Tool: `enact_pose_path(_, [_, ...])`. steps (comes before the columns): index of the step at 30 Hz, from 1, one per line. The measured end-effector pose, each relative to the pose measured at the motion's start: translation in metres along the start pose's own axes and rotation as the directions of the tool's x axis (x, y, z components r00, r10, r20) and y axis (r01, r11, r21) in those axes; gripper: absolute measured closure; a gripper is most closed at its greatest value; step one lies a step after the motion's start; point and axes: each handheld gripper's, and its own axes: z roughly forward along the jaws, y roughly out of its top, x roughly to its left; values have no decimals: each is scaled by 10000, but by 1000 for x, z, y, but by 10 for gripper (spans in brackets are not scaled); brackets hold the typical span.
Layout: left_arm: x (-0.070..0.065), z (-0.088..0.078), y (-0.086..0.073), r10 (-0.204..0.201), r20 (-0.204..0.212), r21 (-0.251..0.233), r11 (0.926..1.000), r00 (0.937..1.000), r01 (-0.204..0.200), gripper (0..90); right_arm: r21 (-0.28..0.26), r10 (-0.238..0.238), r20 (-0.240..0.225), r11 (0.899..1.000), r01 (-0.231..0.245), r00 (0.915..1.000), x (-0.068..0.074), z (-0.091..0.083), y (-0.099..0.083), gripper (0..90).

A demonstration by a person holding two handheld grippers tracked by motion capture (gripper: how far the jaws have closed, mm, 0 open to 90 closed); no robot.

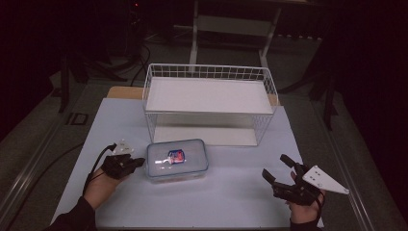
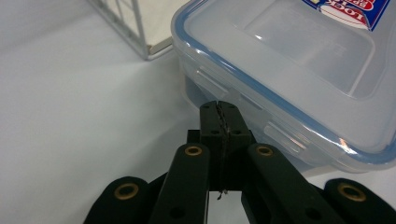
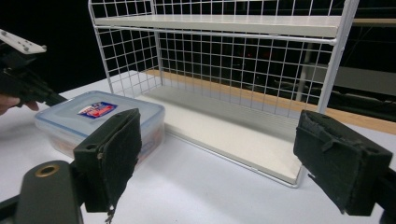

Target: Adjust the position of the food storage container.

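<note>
The clear lidded plastic box with a blue seal (image 1: 177,160) sits on the pale table (image 1: 231,202) just in front of the white wire shelf rack (image 1: 210,103), leaving bare table to its right and front, while the rack blocks passage behind it.

Surface: you work on a pale blue-white table top (image 1: 231,202) filling the lower middle of the high view.
Middle, towards the top: a white wire rack (image 1: 210,103) stands on it.
Centre left: a clear lidded container (image 1: 177,159) sits just before the rack.
</note>
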Motion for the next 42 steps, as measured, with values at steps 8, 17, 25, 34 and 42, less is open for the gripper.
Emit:
enact_pose_path(8, [-8,16,12,147,224,-101,9998,9996,-144,898,-2,2,-31,10000,-2,10000,1,0,0,151])
enact_pose_path(17, [-20,32,25,268,475,-181,9995,9985,-259,898,19,52,-91,10000,-52,9999,1,0,0,151])
enact_pose_path(25, [-30,50,42,468,684,-163,9988,9966,-457,898,40,57,-117,10000,-57,9999,1,1,-1,150])
enact_pose_path(34, [-38,61,52,490,799,-212,9986,9956,-475,898,215,79,-282,9997,-73,9996,0,3,-1,158])
enact_pose_path(42, [-34,48,52,269,653,-696,9973,9975,-223,747,327,237,-301,9992,-227,9993,-2,4,-2,167])
